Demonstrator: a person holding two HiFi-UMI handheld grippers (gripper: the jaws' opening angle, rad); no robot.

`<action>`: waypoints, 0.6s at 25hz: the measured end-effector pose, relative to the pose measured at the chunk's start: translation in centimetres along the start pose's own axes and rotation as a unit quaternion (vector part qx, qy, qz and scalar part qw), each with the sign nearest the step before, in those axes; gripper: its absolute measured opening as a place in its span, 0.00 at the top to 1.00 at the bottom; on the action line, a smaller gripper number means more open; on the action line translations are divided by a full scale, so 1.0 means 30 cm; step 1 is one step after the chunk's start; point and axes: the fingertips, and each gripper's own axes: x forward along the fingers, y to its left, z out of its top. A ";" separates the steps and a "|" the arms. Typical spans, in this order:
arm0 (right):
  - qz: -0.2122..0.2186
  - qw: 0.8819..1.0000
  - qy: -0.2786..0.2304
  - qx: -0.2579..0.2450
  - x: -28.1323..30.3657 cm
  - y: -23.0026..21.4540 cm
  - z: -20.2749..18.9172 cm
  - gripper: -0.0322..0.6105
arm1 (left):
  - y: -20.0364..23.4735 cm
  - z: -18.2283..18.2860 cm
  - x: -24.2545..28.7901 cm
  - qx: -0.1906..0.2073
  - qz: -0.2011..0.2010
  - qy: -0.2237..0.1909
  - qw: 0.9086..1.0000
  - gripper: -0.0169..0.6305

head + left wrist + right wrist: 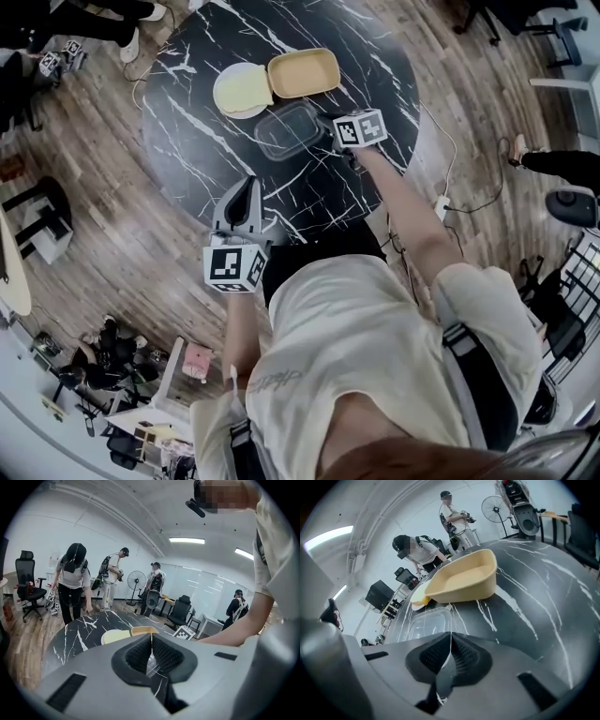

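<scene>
clear container (pixel 289 129): transparent plastic, rectangular, rounded corners, shallow, with a raised rim. Open side up and empty; the marble veining shows straight through it. It sits flat on the black, white-veined counter (pixel 187 150), around mid-top, with its long axis slightly skewed to the counter edge. It's on the person's side of the yellow tray (pixel 303 72) and the pale round plate (pixel 239 91), just beside both. It looks very close to the tray, but I can't confirm contact. The right tongs (pixel 450 639) are pressed together at its near-right corner. Can't tell whether the rim is pinched between them.
</scene>
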 end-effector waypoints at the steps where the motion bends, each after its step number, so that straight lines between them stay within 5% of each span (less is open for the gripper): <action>1: -0.007 1.000 -0.004 -0.002 -0.003 -0.001 -0.001 0.93 | -0.006 0.001 0.001 0.000 -0.001 -0.001 1.000 0.94; 15: -0.008 0.987 -0.129 -0.098 -0.309 0.127 0.099 0.94 | -0.100 0.043 -0.022 0.027 -0.009 -0.020 0.999 0.94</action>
